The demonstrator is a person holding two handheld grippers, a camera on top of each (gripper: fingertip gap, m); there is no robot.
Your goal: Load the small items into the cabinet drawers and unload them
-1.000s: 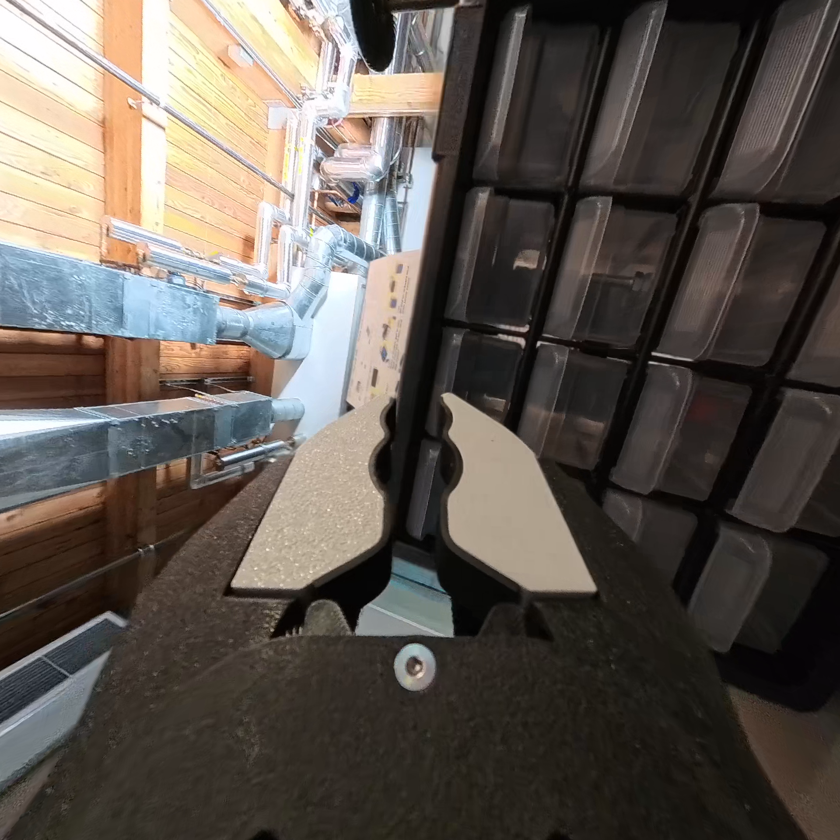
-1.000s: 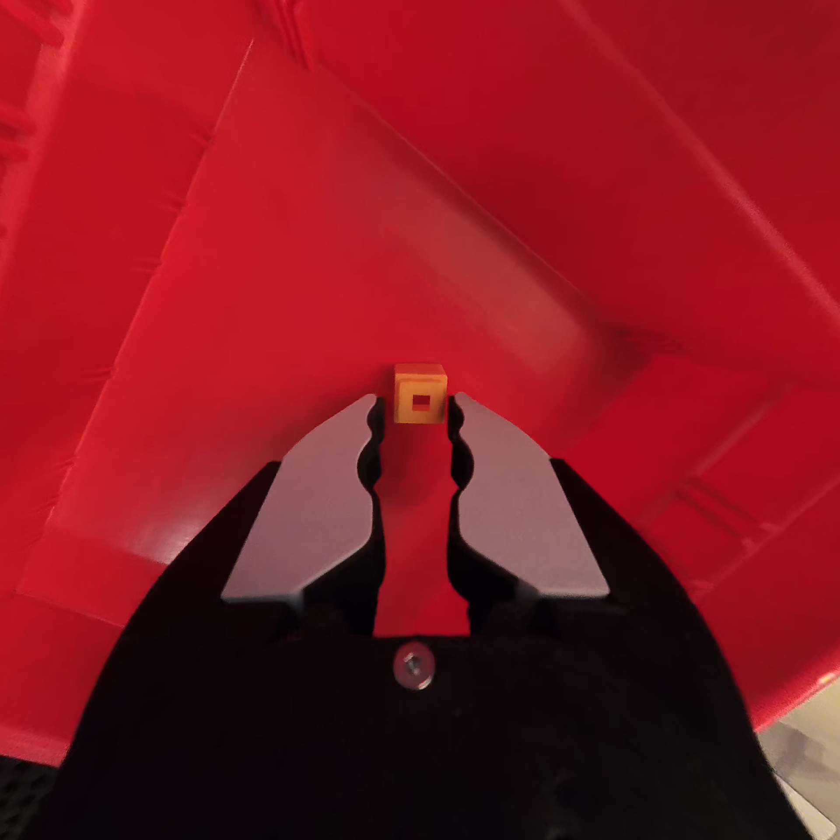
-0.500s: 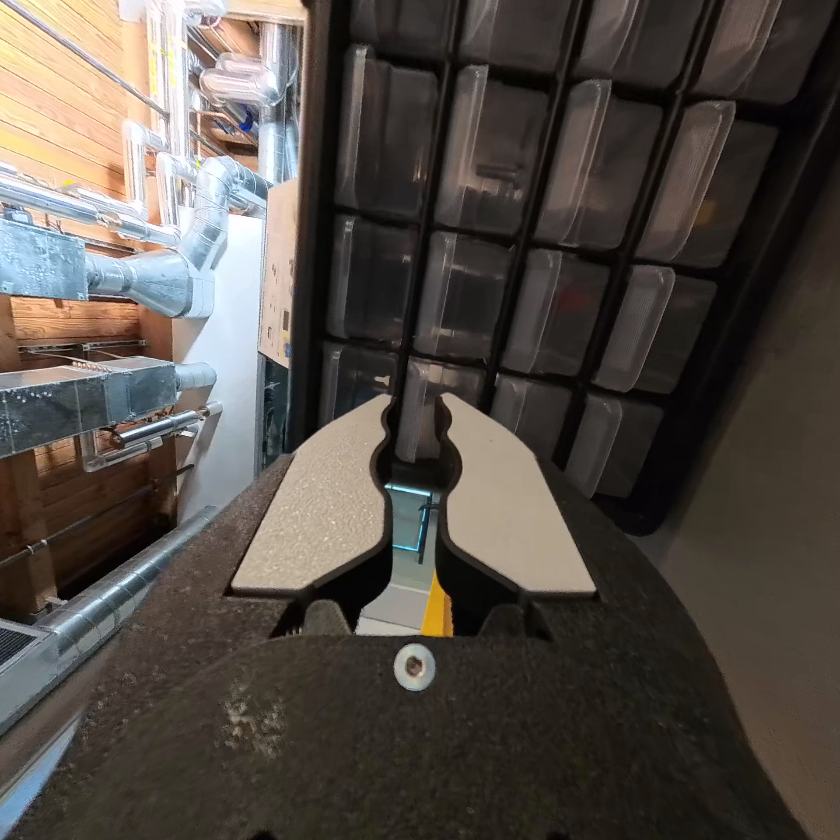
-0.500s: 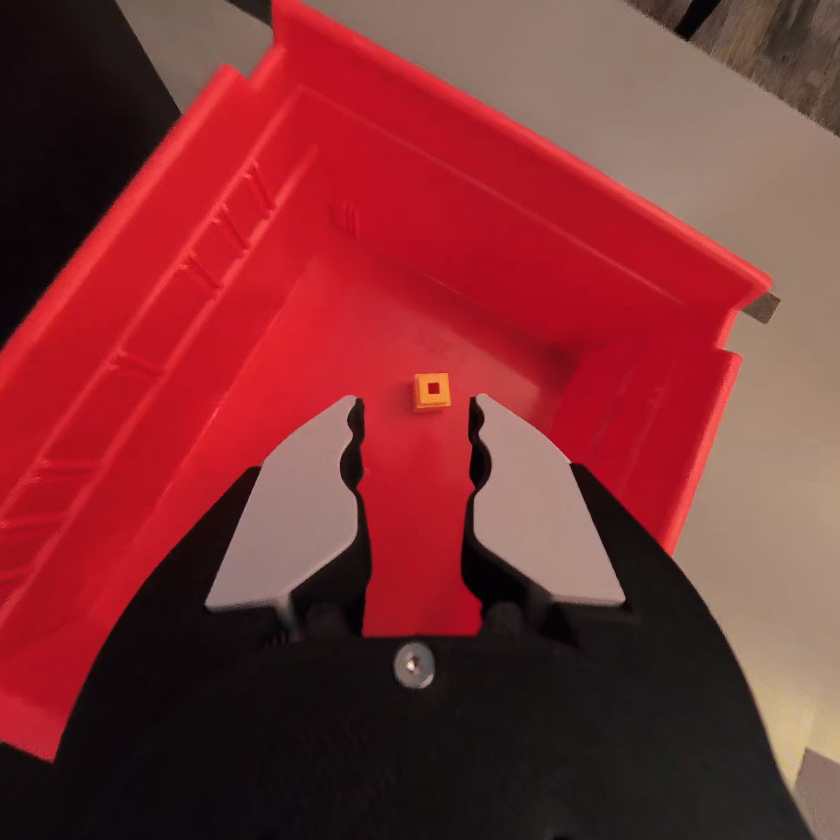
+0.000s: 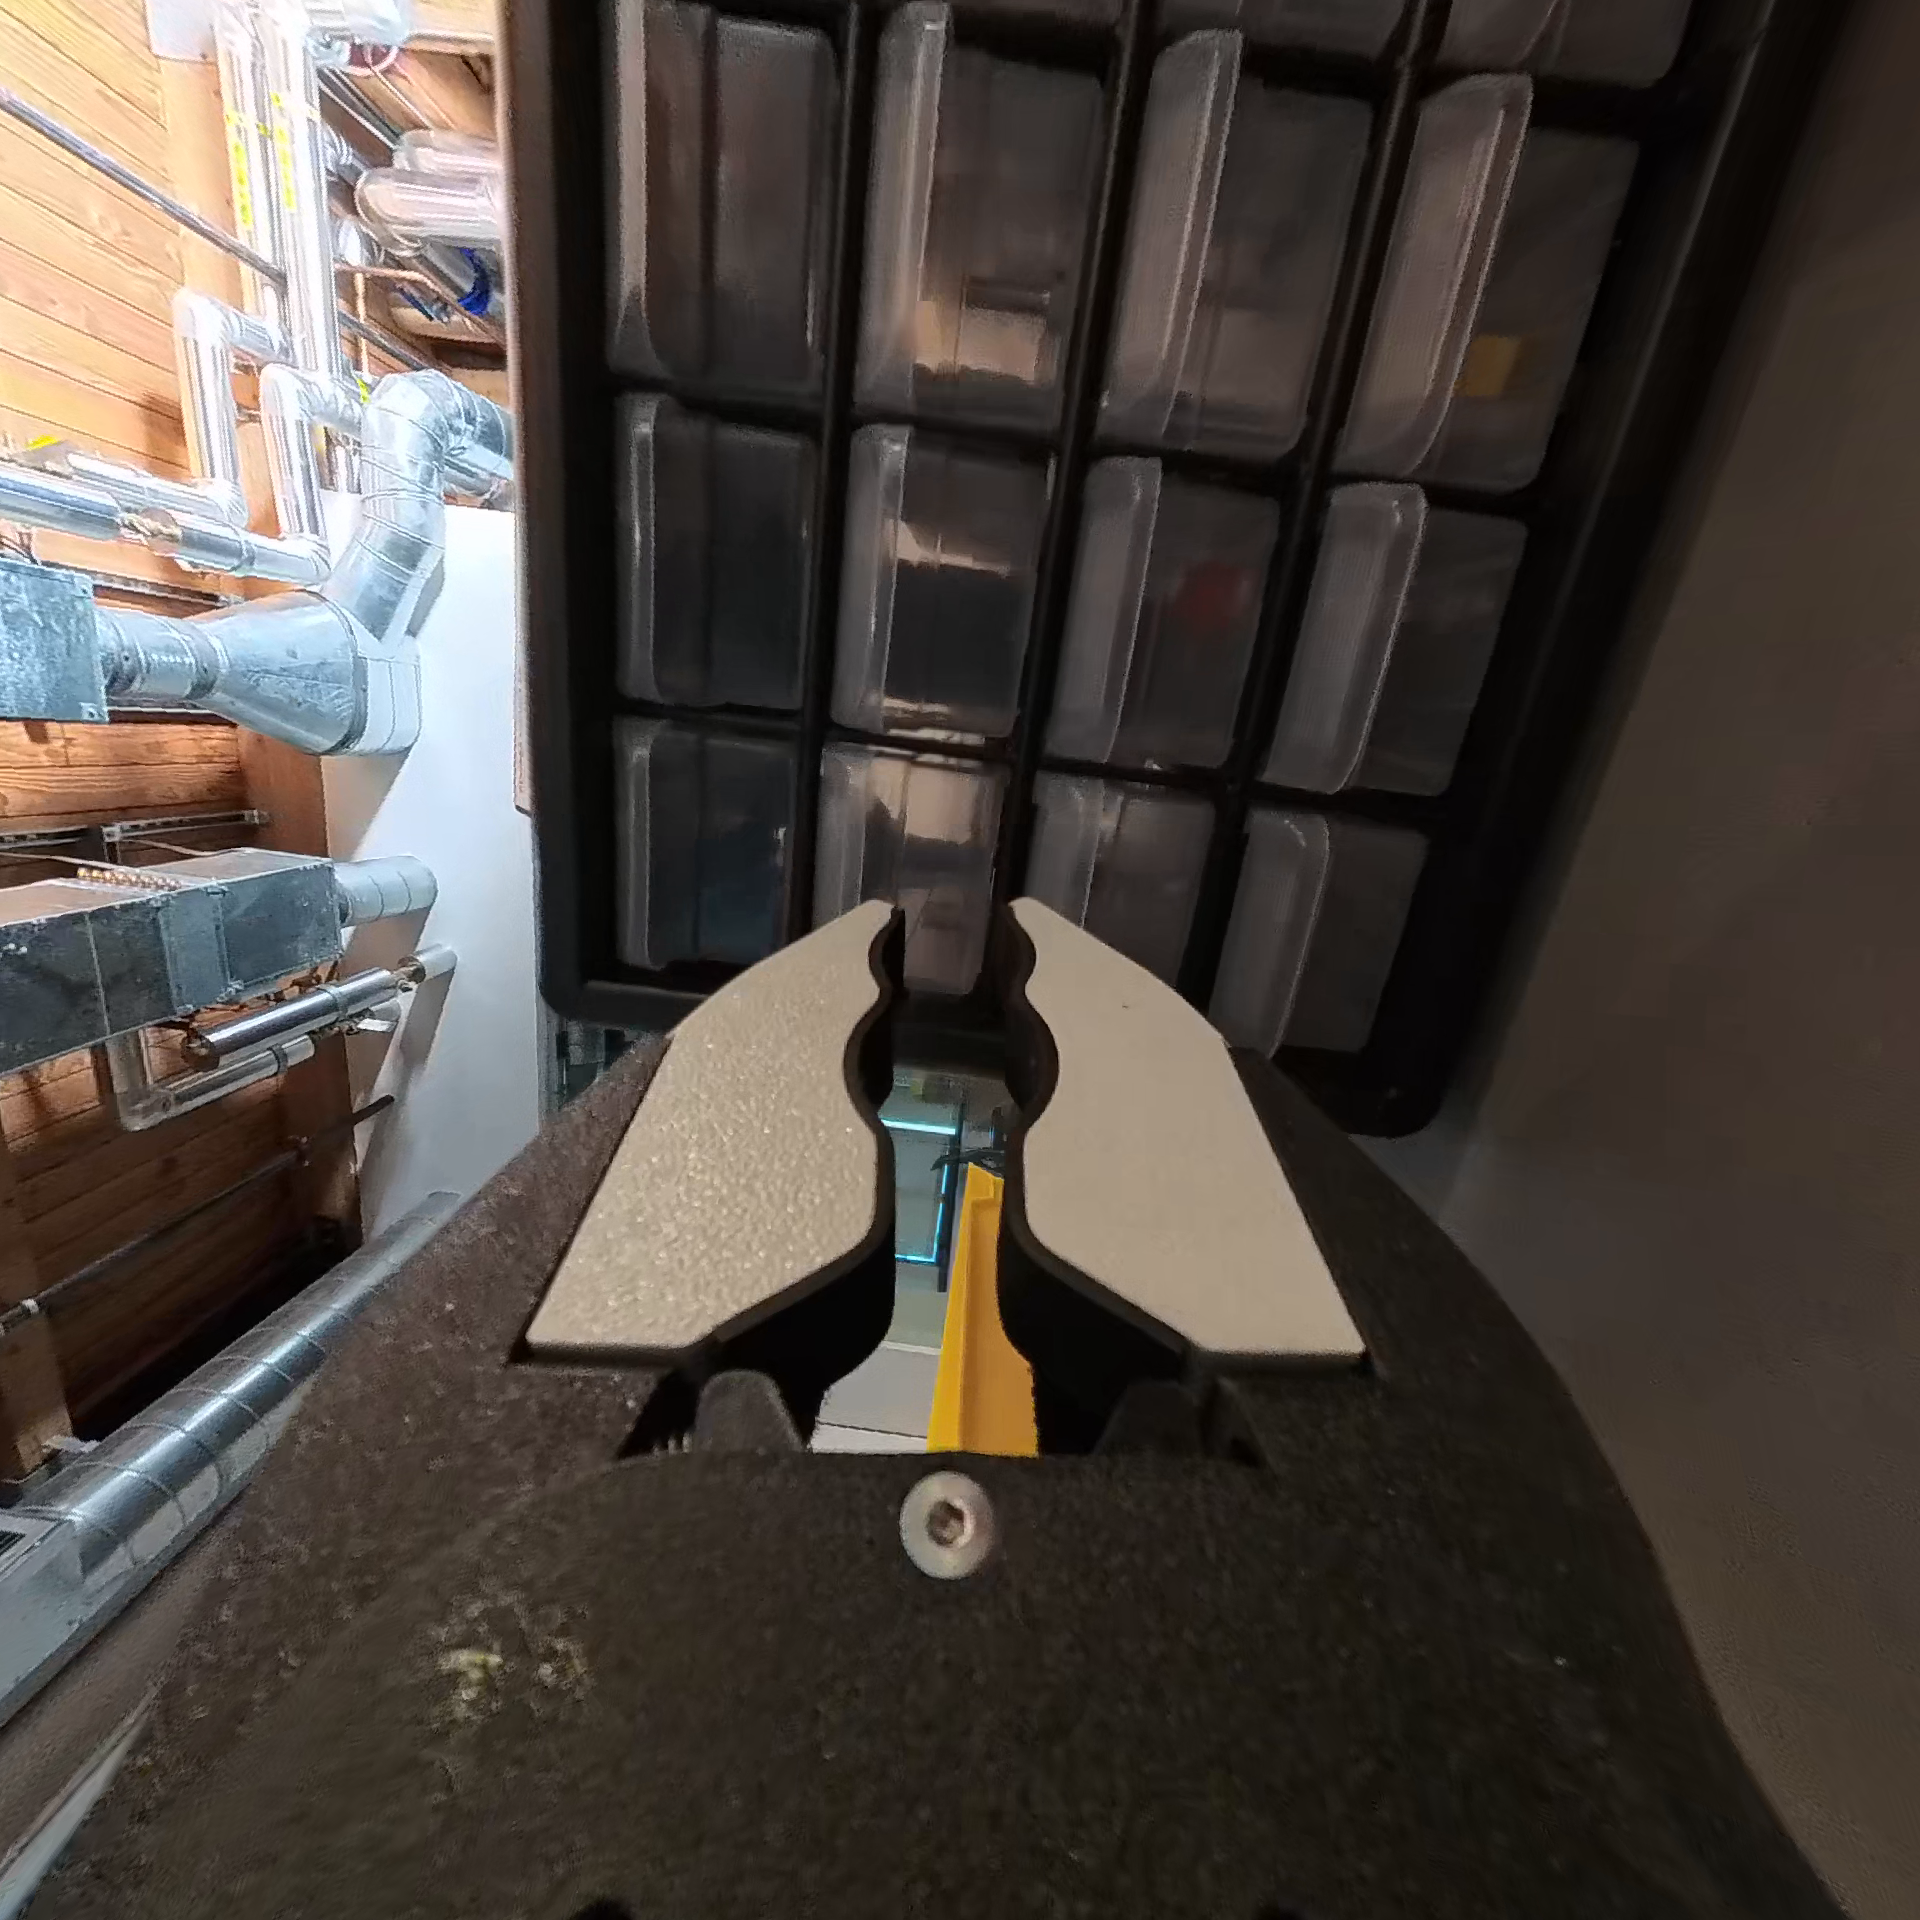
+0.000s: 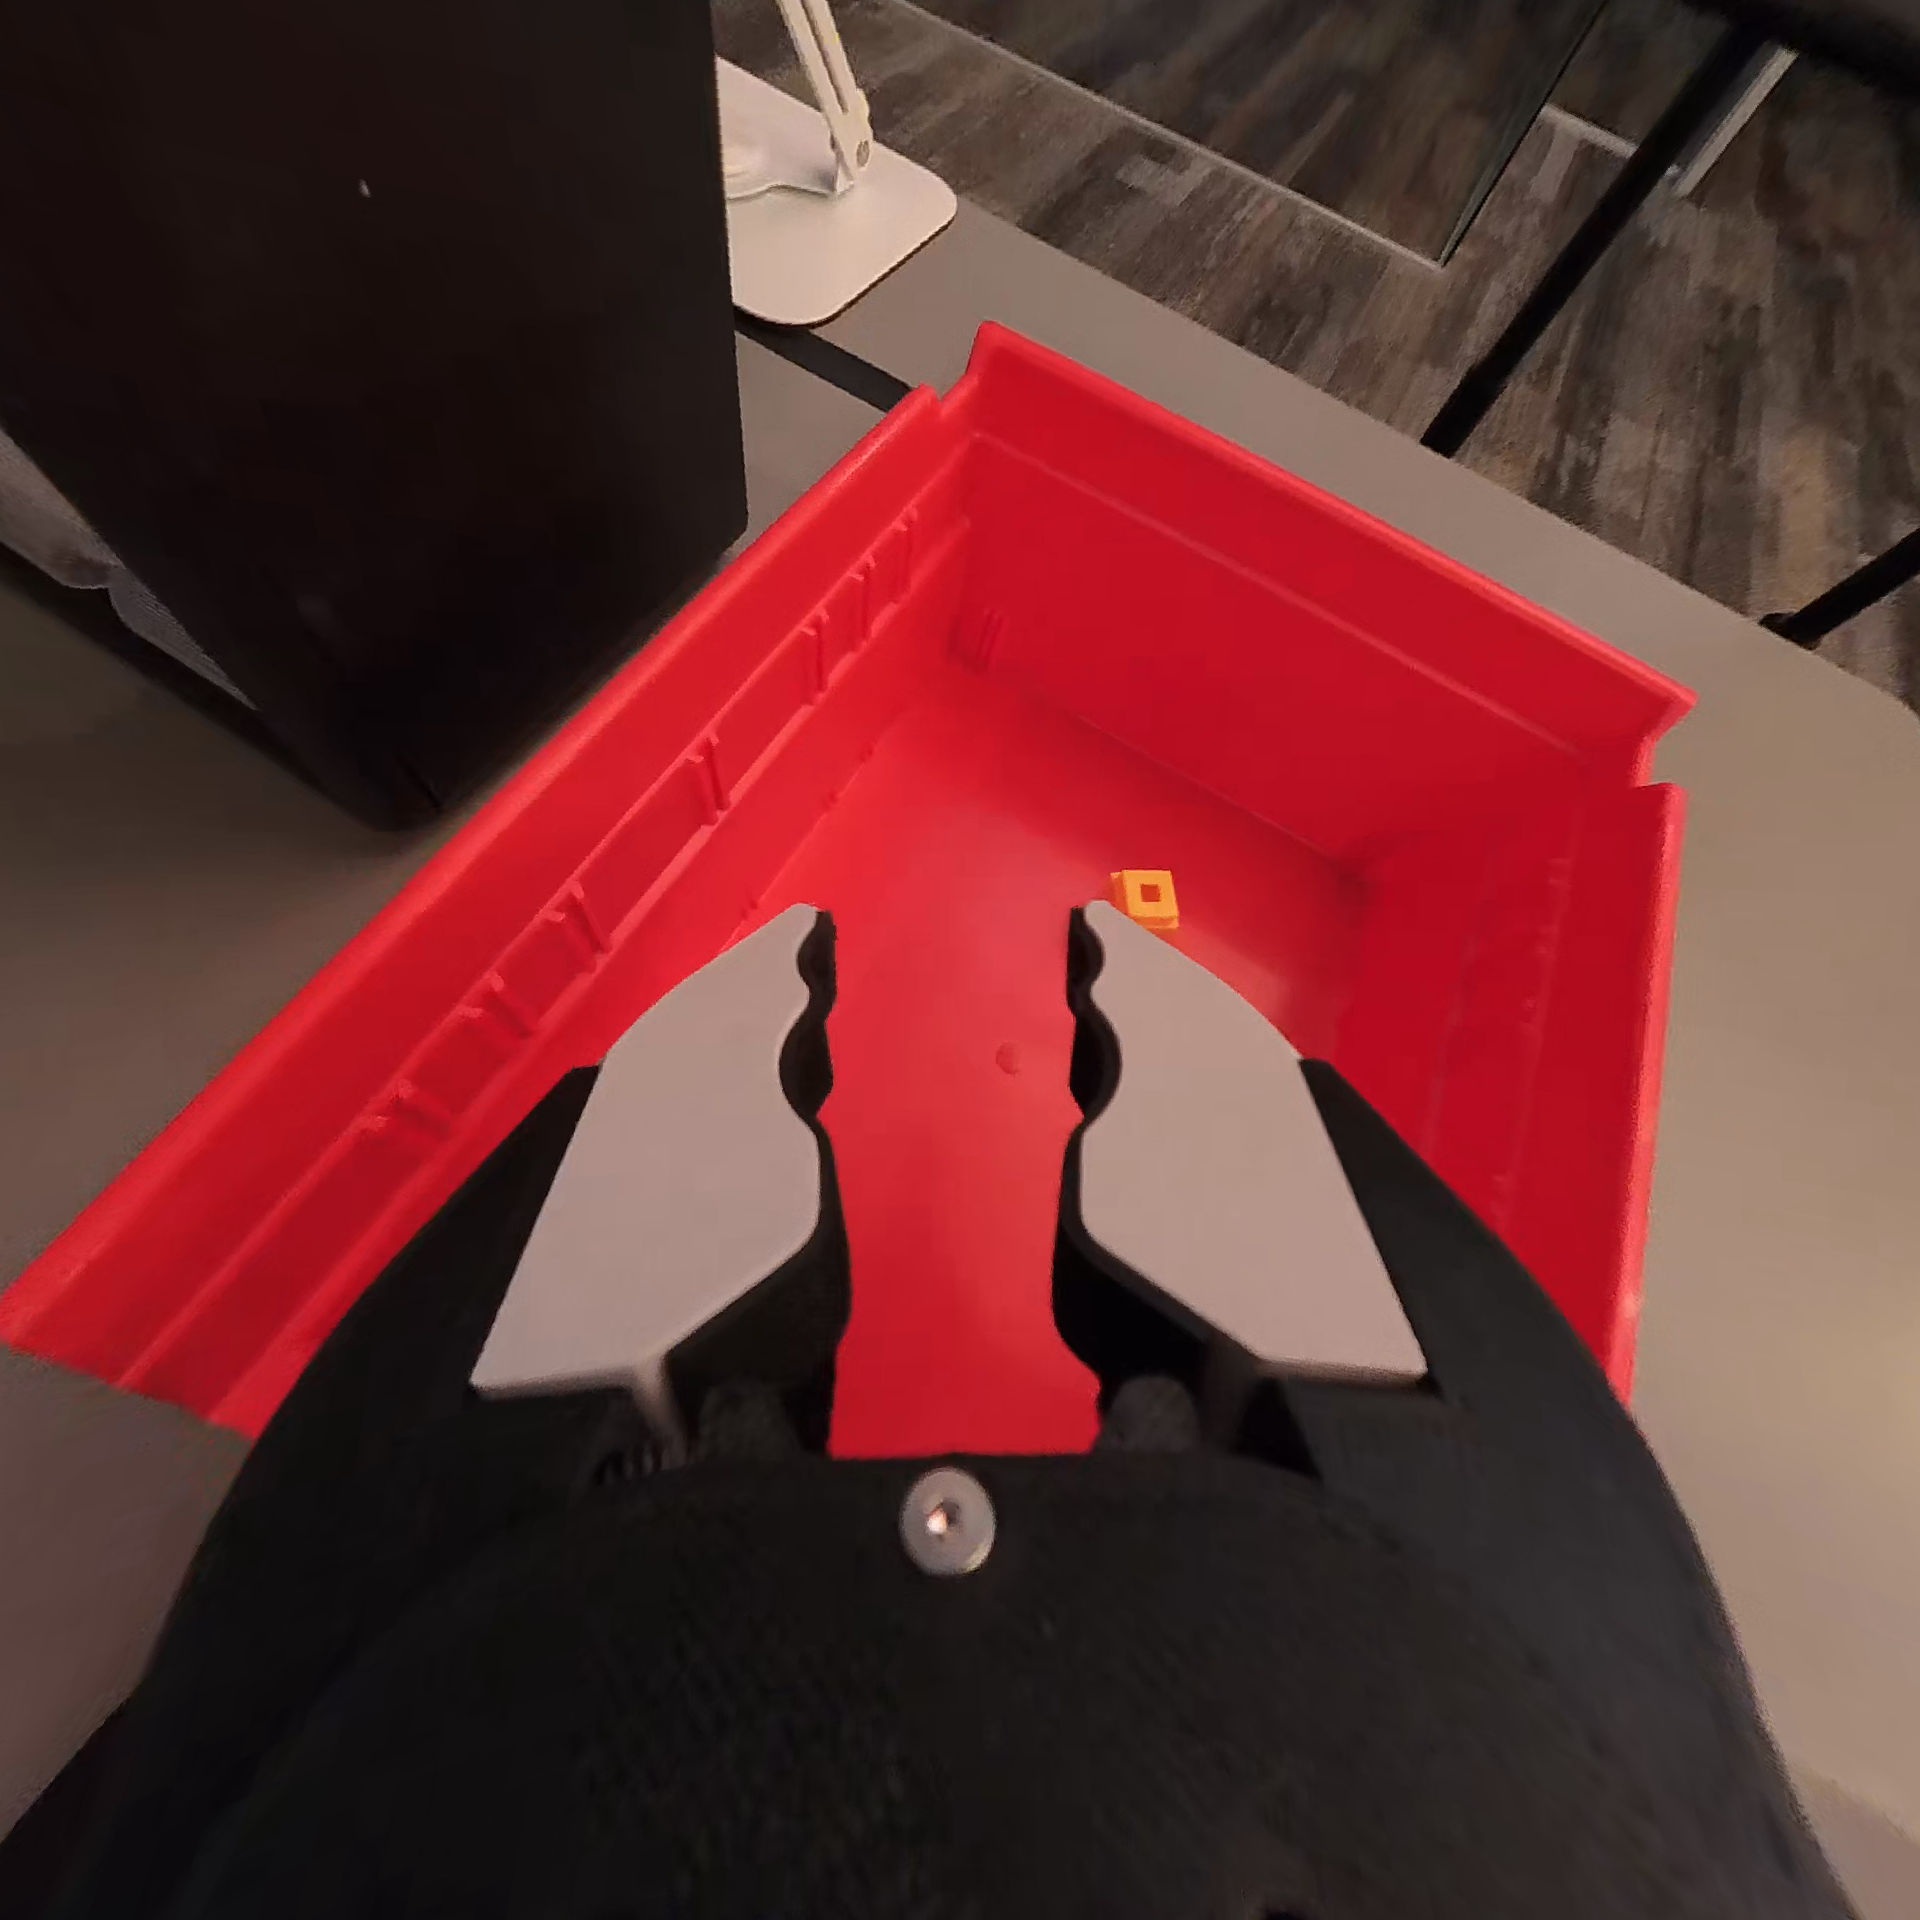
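Note:
In the right wrist view, a small orange cube (image 6: 1146,896) with a square hole lies on the floor of a red bin (image 6: 1247,582). My right gripper (image 6: 951,920) is open and empty above the bin, and the cube sits just beyond its right fingertip. In the left wrist view, the black cabinet (image 5: 1075,416) with clear drawers fills the view, which is rolled sideways. My left gripper (image 5: 956,914) is empty with a narrow gap between its fingers, pointing at the cabinet's edge row of drawers. One drawer shows a red item (image 5: 1210,597), another a yellow item (image 5: 1496,364).
The cabinet's black side (image 6: 364,364) stands on the grey table (image 6: 156,883) just left of the red bin. A white stand base (image 6: 831,229) sits behind. A yellow edge (image 5: 982,1320) shows between the left fingers. Metal ducts (image 5: 260,665) and wooden walls lie beyond. Spacing between my two grippers at the tips: around 35 centimeters. The left gripper is farther from the small orange cube (image 6: 1146,896), some 45 centimeters, than the right, some 11 centimeters.
My right gripper has pulled up and back out of the red bin and opened wider, leaving the orange cube on the bin floor. The left view has swung across the cabinet front.

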